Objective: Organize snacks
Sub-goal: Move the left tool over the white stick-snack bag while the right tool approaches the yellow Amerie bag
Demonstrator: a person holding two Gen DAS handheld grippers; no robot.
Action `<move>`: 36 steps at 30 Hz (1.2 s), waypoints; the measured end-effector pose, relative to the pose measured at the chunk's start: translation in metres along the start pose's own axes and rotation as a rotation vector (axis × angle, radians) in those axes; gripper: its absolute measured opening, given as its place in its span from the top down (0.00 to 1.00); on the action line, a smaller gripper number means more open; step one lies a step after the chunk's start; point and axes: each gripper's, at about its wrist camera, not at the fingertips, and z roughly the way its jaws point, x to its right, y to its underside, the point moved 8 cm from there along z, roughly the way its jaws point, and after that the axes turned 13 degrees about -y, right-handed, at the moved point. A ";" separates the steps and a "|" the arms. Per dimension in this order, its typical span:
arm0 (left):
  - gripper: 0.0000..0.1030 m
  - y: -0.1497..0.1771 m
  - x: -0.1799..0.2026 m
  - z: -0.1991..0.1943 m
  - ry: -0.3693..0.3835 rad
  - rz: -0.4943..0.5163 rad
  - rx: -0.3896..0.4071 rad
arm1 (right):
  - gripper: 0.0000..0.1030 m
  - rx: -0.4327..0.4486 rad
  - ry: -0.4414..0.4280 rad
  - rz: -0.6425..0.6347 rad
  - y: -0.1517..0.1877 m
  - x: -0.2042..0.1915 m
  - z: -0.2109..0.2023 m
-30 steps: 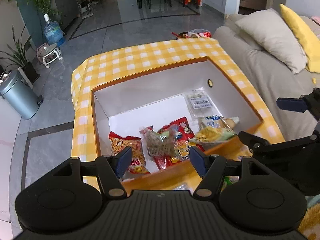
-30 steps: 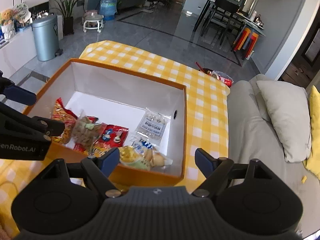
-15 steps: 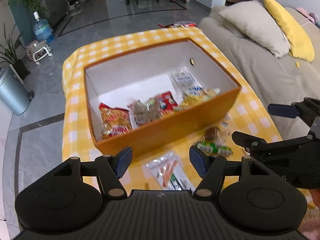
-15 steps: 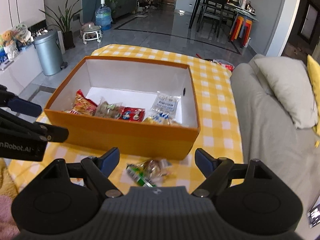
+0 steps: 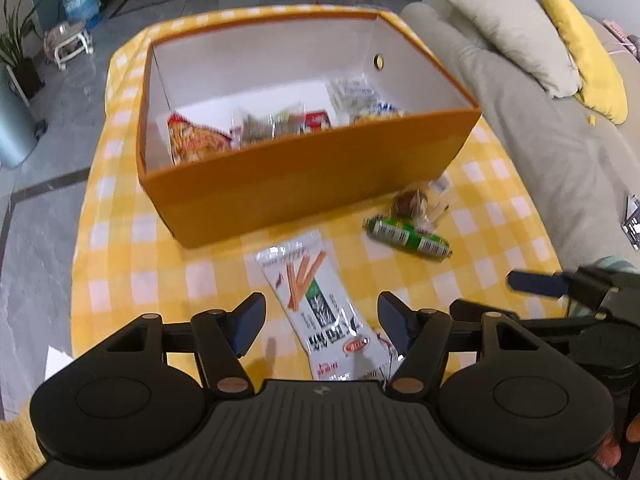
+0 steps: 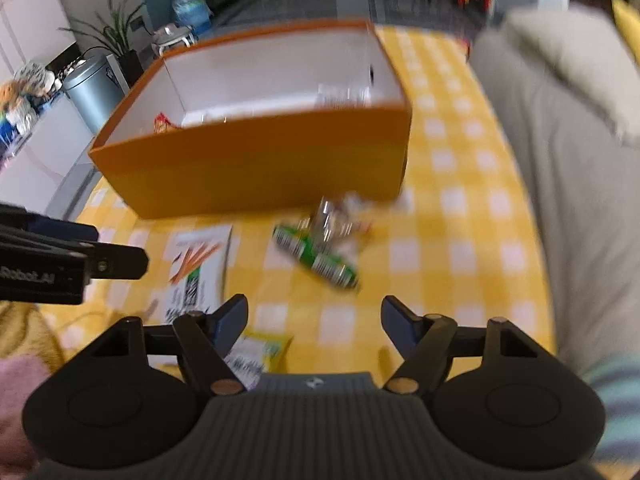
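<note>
An orange box (image 5: 304,176) with white inside stands on the yellow checked tablecloth (image 5: 132,256) and holds several snack packets (image 5: 200,140). In front of it lie a white packet with orange sticks (image 5: 316,300), a green wrapped snack (image 5: 408,236) and a clear-wrapped brown snack (image 5: 412,202). My left gripper (image 5: 322,322) is open and empty, just above the white packet's near end. My right gripper (image 6: 314,322) is open and empty, low over the cloth, near the green snack (image 6: 316,258). A yellow-green packet (image 6: 256,354) lies under the right gripper. The box also shows in the right wrist view (image 6: 256,168).
A grey sofa (image 5: 560,136) with a grey pillow (image 5: 516,36) and a yellow pillow (image 5: 584,48) runs along the table's right side. A metal bin (image 6: 96,92), a water bottle (image 6: 190,4) and a plant (image 6: 116,36) stand on the floor beyond.
Both grippers have pulled back from over the box and dropped low over the cloth in front of it. The loose snacks have come into view. Both stay open.
</note>
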 end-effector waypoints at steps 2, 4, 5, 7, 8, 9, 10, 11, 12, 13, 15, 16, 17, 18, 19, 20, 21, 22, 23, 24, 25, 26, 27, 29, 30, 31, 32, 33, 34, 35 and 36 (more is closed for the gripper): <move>0.27 0.004 0.000 0.005 0.004 -0.002 -0.025 | 0.37 -0.044 -0.004 0.010 0.009 -0.002 0.009; 0.27 0.009 -0.001 0.010 -0.003 -0.011 -0.046 | 0.37 -0.085 -0.009 -0.014 0.017 -0.009 0.017; 0.27 0.010 -0.003 0.011 -0.007 -0.019 -0.052 | 0.37 -0.108 -0.016 -0.022 0.022 -0.013 0.022; 0.27 0.012 -0.006 0.013 -0.009 -0.034 -0.060 | 0.37 -0.148 -0.040 -0.026 0.028 -0.019 0.030; 0.27 0.012 -0.008 0.014 -0.010 -0.039 -0.064 | 0.36 -0.166 -0.049 -0.027 0.031 -0.022 0.035; 0.27 0.012 -0.010 0.015 -0.014 -0.043 -0.067 | 0.34 -0.179 -0.049 -0.028 0.033 -0.023 0.038; 0.27 0.012 -0.012 0.015 -0.018 -0.046 -0.069 | 0.31 -0.193 -0.044 -0.033 0.035 -0.025 0.043; 0.27 0.012 -0.014 0.015 -0.022 -0.049 -0.071 | 0.30 -0.207 -0.043 -0.034 0.037 -0.026 0.047; 0.27 0.013 -0.015 0.015 -0.024 -0.053 -0.072 | 0.30 -0.219 -0.045 -0.031 0.039 -0.026 0.050; 0.27 0.013 -0.016 0.016 -0.024 -0.056 -0.073 | 0.30 -0.230 -0.048 -0.026 0.041 -0.027 0.054; 0.27 0.013 -0.017 0.016 -0.025 -0.061 -0.077 | 0.29 -0.246 -0.054 -0.020 0.043 -0.030 0.059; 0.27 0.013 -0.018 0.017 -0.026 -0.063 -0.079 | 0.29 -0.252 -0.051 -0.019 0.044 -0.031 0.061; 0.27 0.014 -0.019 0.017 -0.027 -0.064 -0.081 | 0.29 -0.259 -0.039 -0.023 0.046 -0.033 0.064; 0.27 0.014 -0.019 0.017 -0.028 -0.065 -0.082 | 0.29 -0.265 -0.030 -0.027 0.046 -0.034 0.066; 0.27 0.014 -0.019 0.018 -0.029 -0.064 -0.083 | 0.29 -0.270 -0.016 -0.036 0.047 -0.036 0.068; 0.27 0.014 -0.019 0.018 -0.029 -0.063 -0.084 | 0.29 -0.273 -0.008 -0.042 0.048 -0.036 0.069; 0.27 0.015 -0.019 0.018 -0.029 -0.063 -0.085 | 0.29 -0.276 -0.001 -0.045 0.048 -0.036 0.071; 0.27 0.015 -0.019 0.018 -0.028 -0.062 -0.085 | 0.29 -0.277 -0.001 -0.045 0.049 -0.037 0.072; 0.27 0.015 -0.019 0.018 -0.028 -0.063 -0.085 | 0.29 -0.277 0.002 -0.042 0.049 -0.037 0.073; 0.27 0.015 -0.019 0.018 -0.028 -0.064 -0.085 | 0.29 -0.275 0.008 -0.044 0.048 -0.038 0.073; 0.27 0.015 -0.019 0.018 -0.028 -0.064 -0.086 | 0.30 -0.275 0.014 -0.048 0.048 -0.038 0.074; 0.27 0.015 -0.019 0.018 -0.029 -0.066 -0.088 | 0.32 -0.274 0.016 -0.054 0.048 -0.040 0.075; 0.27 0.015 -0.019 0.019 -0.029 -0.067 -0.089 | 0.34 -0.272 0.014 -0.060 0.047 -0.042 0.076; 0.27 0.016 -0.018 0.019 -0.028 -0.066 -0.091 | 0.50 -0.268 0.036 -0.078 0.046 -0.042 0.075; 0.27 0.016 -0.018 0.019 -0.028 -0.065 -0.091 | 0.50 -0.272 0.040 -0.076 0.046 -0.042 0.076; 0.27 0.016 -0.018 0.019 -0.028 -0.066 -0.092 | 0.50 -0.272 0.038 -0.065 0.046 -0.040 0.076; 0.27 0.017 -0.018 0.019 -0.027 -0.066 -0.093 | 0.50 -0.273 0.048 -0.054 0.045 -0.036 0.075; 0.27 0.017 -0.018 0.019 -0.026 -0.067 -0.094 | 0.50 -0.272 0.056 -0.041 0.044 -0.032 0.073; 0.27 0.017 -0.018 0.020 -0.023 -0.070 -0.095 | 0.50 -0.269 0.058 -0.027 0.043 -0.028 0.071; 0.26 0.017 -0.018 0.021 -0.020 -0.075 -0.096 | 0.50 -0.264 0.060 -0.013 0.042 -0.023 0.070; 0.26 0.017 -0.017 0.022 -0.015 -0.081 -0.098 | 0.50 -0.259 0.069 -0.007 0.041 -0.019 0.069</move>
